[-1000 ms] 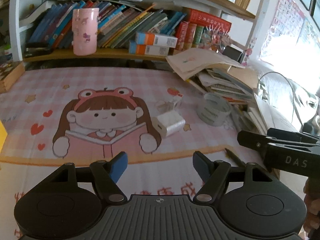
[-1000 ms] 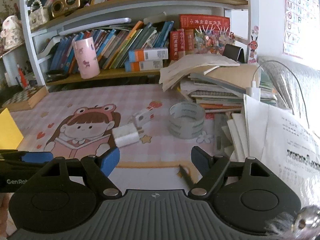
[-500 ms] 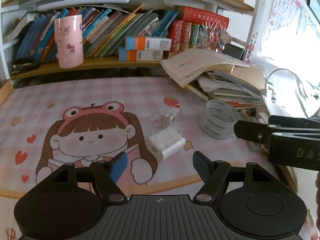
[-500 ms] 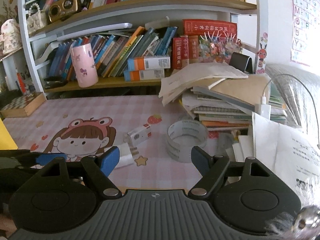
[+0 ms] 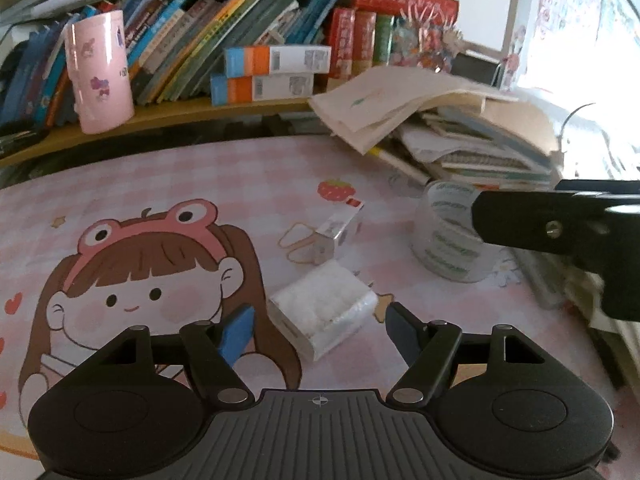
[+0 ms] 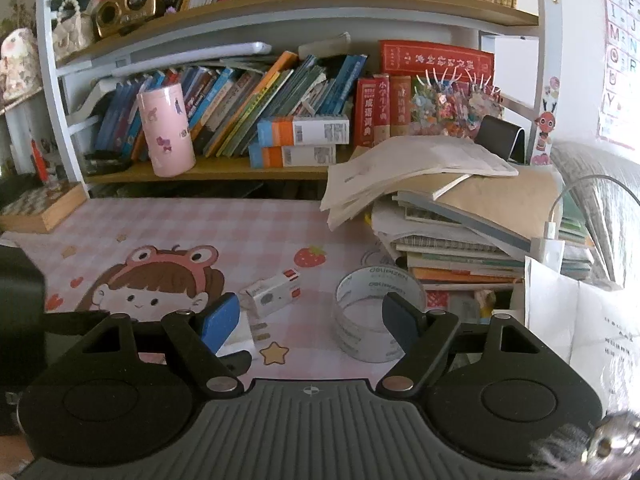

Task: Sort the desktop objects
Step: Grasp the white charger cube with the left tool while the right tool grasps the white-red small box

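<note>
Now both grippers spread, empty; I judge the tissue pack (image 5: 324,312) soft, light: pinch across its short sides.

shelf (image 6: 224,170) – books, pink tin (image 6: 166,128) | speaker (image 6: 126,8) | wall chart (image 6: 622,40)

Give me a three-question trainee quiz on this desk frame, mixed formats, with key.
1. True or false: the left gripper has its jaws shut on the white charger.
2. Which object lies nearest ahead of the right gripper? A) pink cup B) tape roll C) small white box
3. Fill in: the two orange-and-blue boxes sit stacked on the ____.

Key: 1 false, the jaws are open and empty. 2 B. 3 shelf.
</note>
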